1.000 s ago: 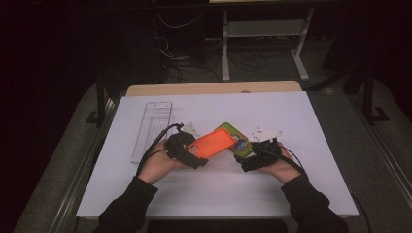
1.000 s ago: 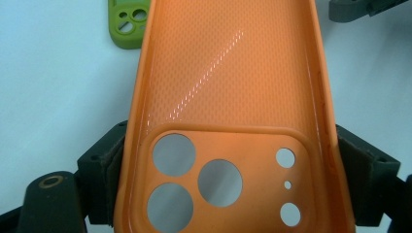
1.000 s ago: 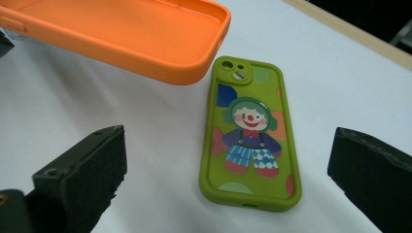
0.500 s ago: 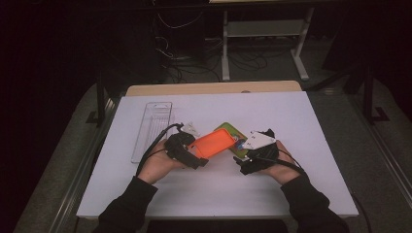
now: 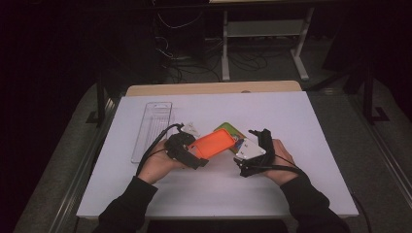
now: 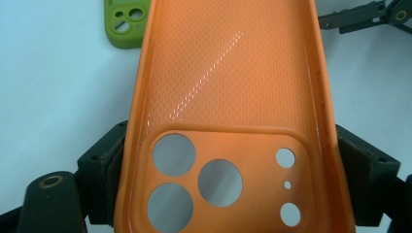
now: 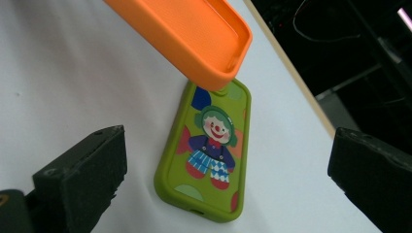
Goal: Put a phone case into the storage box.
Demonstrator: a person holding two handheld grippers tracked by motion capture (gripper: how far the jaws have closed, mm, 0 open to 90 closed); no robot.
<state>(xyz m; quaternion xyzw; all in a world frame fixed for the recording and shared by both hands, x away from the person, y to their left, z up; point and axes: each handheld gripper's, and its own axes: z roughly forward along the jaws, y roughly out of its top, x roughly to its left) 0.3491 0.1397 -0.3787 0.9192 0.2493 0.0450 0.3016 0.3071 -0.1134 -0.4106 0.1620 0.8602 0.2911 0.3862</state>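
Left gripper view shows the left gripper [image 6: 228,184] pinching an orange phone case [image 6: 228,92] by its long sides at the camera-cutout end, hollow side facing up. Right gripper view has the right gripper [image 7: 223,189] spread wide, nothing between its jaws; a green clown-printed case [image 7: 209,150] lies flat on the white table [image 5: 301,111] beyond them, under the orange case's far end.

Orange phone case [image 6: 228,97] cut off at top and bottom edges in left gripper view, green phone case [image 5: 232,131] mostly hidden beneath it from above, clear tray [image 5: 152,130] contents too faint to tell
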